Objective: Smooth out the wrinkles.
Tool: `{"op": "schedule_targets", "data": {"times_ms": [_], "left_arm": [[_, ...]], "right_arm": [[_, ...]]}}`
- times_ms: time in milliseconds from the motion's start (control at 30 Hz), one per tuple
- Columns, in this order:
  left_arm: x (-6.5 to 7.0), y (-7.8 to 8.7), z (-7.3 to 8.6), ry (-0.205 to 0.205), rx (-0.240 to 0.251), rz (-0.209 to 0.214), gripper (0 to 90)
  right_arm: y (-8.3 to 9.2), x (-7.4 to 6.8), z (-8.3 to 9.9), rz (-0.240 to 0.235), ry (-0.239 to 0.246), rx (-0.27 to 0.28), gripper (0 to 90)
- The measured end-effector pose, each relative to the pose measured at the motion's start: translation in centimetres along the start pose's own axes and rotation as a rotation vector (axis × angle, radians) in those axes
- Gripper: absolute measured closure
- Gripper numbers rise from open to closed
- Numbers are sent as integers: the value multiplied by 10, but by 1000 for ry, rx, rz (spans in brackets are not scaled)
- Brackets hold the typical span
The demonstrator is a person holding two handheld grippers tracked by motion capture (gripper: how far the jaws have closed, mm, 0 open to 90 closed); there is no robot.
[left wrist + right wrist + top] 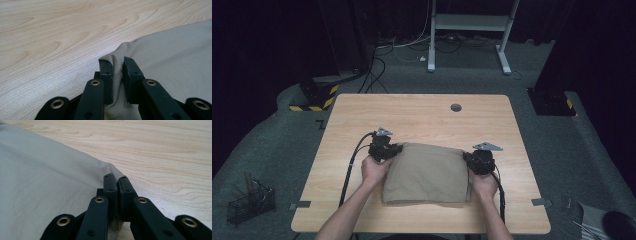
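Khaki cloth [428,172], folded flat, lies at the near middle of the wooden table [422,110]. You hold its two far corners. Your left gripper [117,72], at ten o'clock of the cloth, has a bunched corner between jaws that stand slightly apart. Your right gripper [116,185], at two o'clock, is pinched nearly tight on the other corner. To fold well, I'd firm up the left pinch first, then lift both corners level and together, drawing them toward six o'clock so the edges meet squarely.
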State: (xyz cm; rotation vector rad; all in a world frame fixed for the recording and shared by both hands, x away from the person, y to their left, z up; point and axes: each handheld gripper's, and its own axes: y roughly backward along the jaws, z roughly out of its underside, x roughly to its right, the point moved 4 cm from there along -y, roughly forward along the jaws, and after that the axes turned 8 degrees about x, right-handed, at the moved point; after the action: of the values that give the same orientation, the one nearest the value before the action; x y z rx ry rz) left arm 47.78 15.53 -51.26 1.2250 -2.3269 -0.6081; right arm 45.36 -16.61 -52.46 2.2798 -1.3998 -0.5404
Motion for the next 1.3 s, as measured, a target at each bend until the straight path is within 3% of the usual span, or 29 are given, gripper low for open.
{"op": "schedule_targets", "data": {"times_ms": [267,433,600,700,867,967,1100,1167,1300], "left_arm": [[-2,-2,2,2,-15,-4,782],[-5,-4,4,34,-24,4,718],[-10,-3,6,24,-31,-40,594],[-18,1,7,49,-38,-67,534],[-31,10,12,75,-42,-109,501],[-33,20,12,80,-3,-119,486],[-19,36,5,50,70,-85,470],[-2,45,-1,3,118,-55,463],[33,49,0,-99,130,20,443]], "right_arm": [[-4,1,3,3,-8,-13,860],[-3,2,3,10,-22,-11,838],[-4,4,4,18,-34,-22,766],[-2,9,6,52,-43,-28,695],[10,25,12,97,-66,-20,656],[20,27,13,100,-66,8,653],[34,16,6,71,-40,73,653],[40,5,2,37,-17,110,653],[46,-24,0,-41,45,140,652]]}}
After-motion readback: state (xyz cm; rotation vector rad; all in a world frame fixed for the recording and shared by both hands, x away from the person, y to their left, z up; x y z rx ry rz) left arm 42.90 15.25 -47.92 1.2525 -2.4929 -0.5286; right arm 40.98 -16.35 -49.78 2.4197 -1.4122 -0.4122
